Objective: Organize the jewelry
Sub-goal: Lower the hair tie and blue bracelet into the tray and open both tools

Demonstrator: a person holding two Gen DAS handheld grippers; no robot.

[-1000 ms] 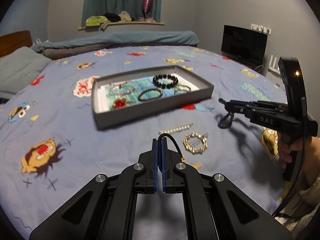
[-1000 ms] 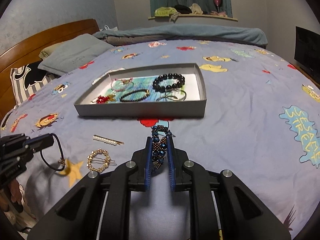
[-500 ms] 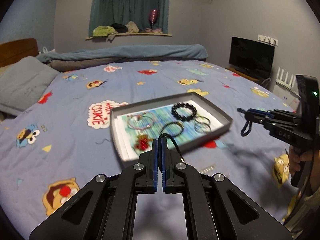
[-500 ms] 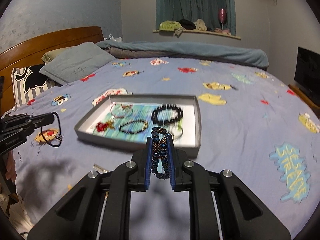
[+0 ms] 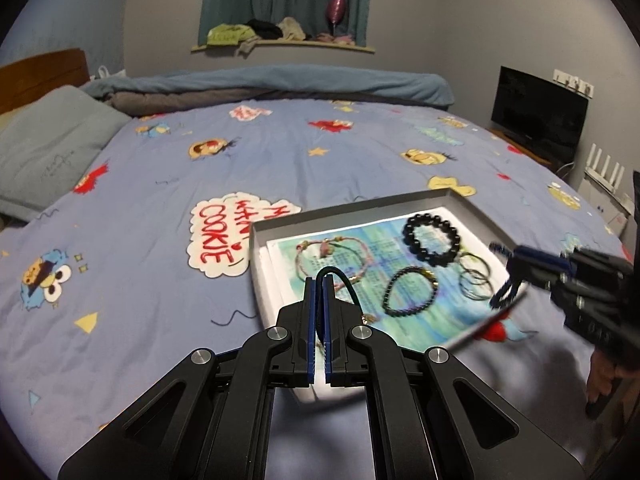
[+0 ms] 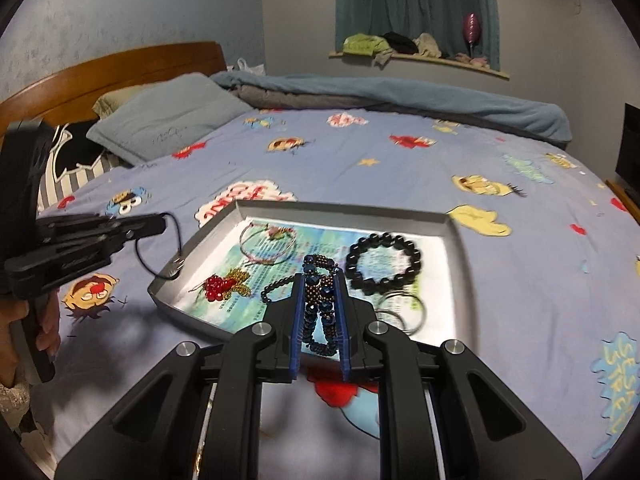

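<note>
Both grippers, left (image 5: 320, 280) and right (image 6: 320, 280), now apparently hover over the tray (image 6: 456, 220).
</note>
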